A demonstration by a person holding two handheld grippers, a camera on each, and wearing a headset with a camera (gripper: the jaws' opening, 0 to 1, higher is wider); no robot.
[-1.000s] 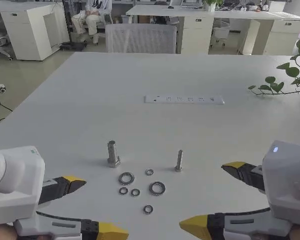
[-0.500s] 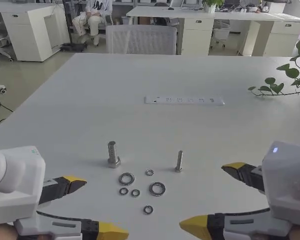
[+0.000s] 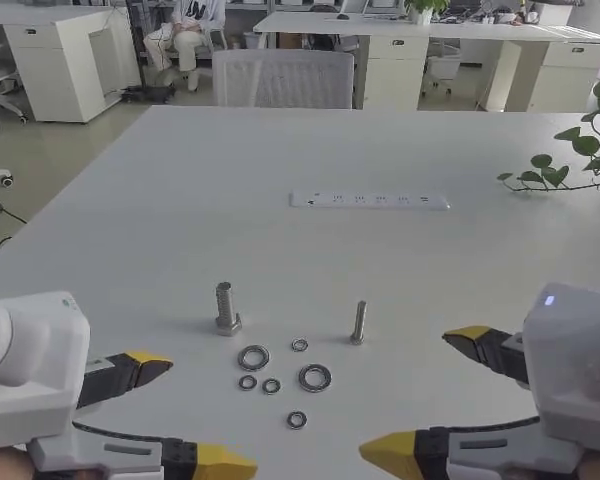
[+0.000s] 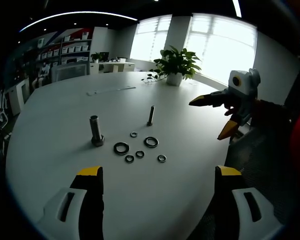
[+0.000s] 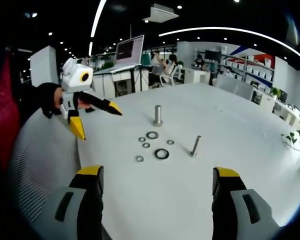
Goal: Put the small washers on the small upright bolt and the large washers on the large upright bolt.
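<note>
Six washers lie loose on the white surface (image 3: 180, 200) in the lower middle of the head view: two large washers (image 3: 253, 357) and four small washers (image 3: 271, 385), scattered close together, none of them on a bolt. Just above them the large upright bolt (image 3: 226, 308) stands head-down at the left. The small upright bolt (image 3: 358, 322) stands to its right, and the two are well apart. Your left hand-held gripper (image 3: 192, 414) sits in the lower left corner and your right hand-held gripper (image 3: 422, 392) in the lower right. Both have their jaws spread wide, hold nothing, and are short of the washers. In the left gripper view the washers sit near centre, ahead of the yellow-tipped jaws. A power strip (image 3: 369, 200) lies further up the frame, and plant leaves (image 3: 584, 143) reach in from the right edge.
</note>
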